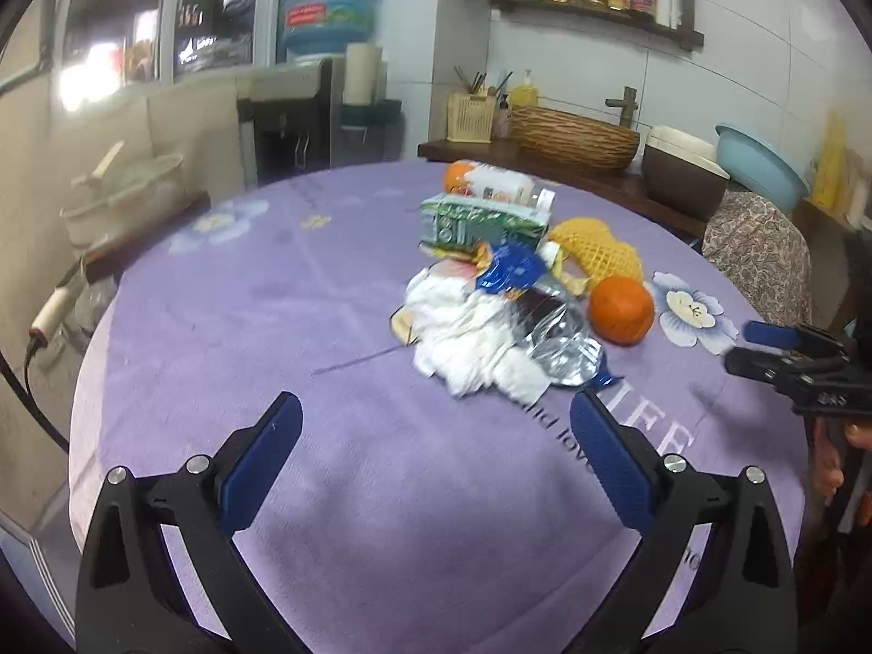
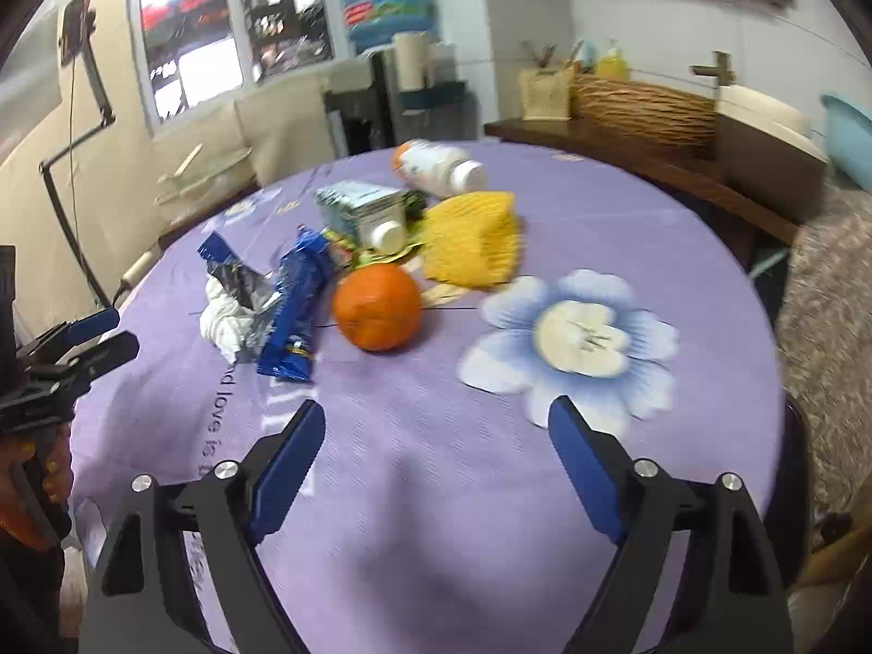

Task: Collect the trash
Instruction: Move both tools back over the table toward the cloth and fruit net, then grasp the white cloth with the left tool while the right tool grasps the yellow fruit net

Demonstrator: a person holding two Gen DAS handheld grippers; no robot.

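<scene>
- Trash sits heaped near the middle of the round worktop (image 1: 229, 327), toward its far edge. In the left wrist view a crumpled white tissue (image 1: 468, 338) lies nearest, touching a silvery wrapper (image 1: 561, 349) and a blue packet (image 1: 512, 267); a green carton (image 1: 479, 223) and a white bottle (image 1: 507, 185) lie behind them.
- In the same view the left gripper (image 1: 436, 447) hangs spread and empty, short of the tissue. The risk, as I judge it: the tissue is soft and tangled with the wrapper, so a pinch may drag both or tear loose.
- An orange (image 1: 621, 310) lies just beside the wrapper; a sweep could set it rolling toward the worktop's near edge.
- In the right wrist view the right gripper (image 2: 436, 452) is also spread and empty, facing the orange (image 2: 379, 308), with the yellow foam net (image 2: 474, 240) behind it.
- Both views are blurred, so a hurried grasp could misjudge where the pile starts.
- The grippers approach one pile from either side and could collide.
</scene>
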